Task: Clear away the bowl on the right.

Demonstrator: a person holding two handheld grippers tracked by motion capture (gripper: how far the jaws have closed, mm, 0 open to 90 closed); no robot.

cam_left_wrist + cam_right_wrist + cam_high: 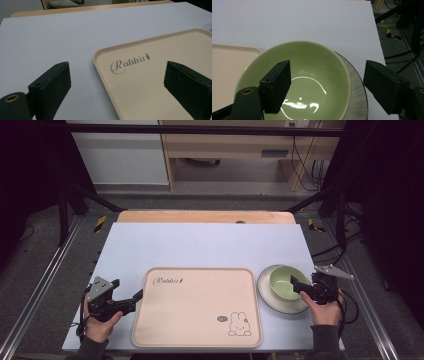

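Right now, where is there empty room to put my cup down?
The tray is bare, and so is the white table behind it. It is crowded on the right, where the green bowl sits on a plate with the right gripper over it.

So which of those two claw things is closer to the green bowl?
The right gripper: its open jaws straddle the green bowl's near rim. The left gripper is across the table, open at the beige tray's left edge.
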